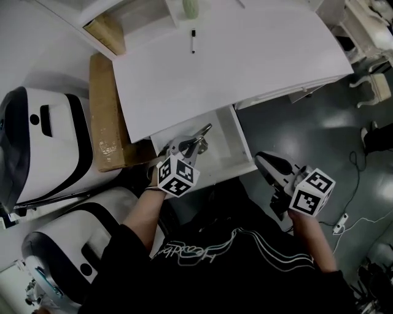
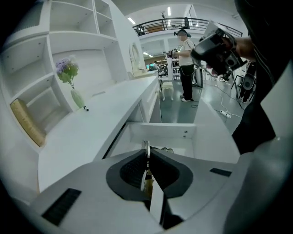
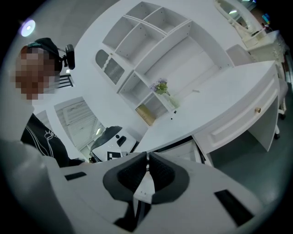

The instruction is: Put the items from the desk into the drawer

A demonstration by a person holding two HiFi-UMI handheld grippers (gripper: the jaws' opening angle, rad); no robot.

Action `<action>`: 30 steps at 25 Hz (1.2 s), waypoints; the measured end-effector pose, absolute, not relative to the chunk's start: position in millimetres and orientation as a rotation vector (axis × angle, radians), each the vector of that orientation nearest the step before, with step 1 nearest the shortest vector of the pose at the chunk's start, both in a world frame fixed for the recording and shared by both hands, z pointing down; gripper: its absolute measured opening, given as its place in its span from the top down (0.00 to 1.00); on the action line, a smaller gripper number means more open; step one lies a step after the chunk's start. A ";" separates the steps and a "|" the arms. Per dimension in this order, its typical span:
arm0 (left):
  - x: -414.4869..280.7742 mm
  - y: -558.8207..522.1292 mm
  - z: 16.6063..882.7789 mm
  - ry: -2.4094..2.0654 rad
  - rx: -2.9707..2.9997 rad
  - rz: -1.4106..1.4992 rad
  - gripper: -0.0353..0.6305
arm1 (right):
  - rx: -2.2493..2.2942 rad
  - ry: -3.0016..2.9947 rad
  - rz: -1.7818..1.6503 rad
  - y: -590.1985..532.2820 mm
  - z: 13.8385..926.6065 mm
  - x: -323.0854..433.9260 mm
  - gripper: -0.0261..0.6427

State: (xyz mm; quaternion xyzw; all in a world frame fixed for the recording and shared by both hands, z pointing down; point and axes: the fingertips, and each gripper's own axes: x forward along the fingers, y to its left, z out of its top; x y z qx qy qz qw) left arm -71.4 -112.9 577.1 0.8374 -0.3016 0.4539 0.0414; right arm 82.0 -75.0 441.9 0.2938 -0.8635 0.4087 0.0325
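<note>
My worktop [image 1: 245, 61] is a broad white slab. Behind it a white shelf unit [image 2: 68, 41] of open cubbies stands against a white wall. The floor [image 1: 307, 129] under me is dark grey and glossy, and cables [image 1: 355, 168] trail over it at my right. A brown cardboard box [image 1: 107, 116] lies along the worktop's left edge, beside two white-and-black machines [image 1: 46, 144]. Farther off I see a railed balcony [image 2: 183, 22] and bright ceiling strips [image 2: 169, 11].

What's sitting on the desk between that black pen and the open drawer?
Nothing. In the head view, the white desk top is bare all the way from the pen to the drawer.
</note>
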 end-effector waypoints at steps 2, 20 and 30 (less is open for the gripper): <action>-70.0 -122.6 598.1 -0.916 2.564 1.437 0.89 | 0.912 -2.638 1.266 -80.6 448.9 86.7 0.89; -68.1 -140.2 690.0 -0.814 2.592 1.567 0.84 | 0.929 -2.504 1.417 -82.7 487.0 100.0 0.89; -75.2 -129.2 656.3 -0.820 2.459 1.292 0.57 | 0.884 -2.560 1.379 -76.7 470.4 80.2 0.89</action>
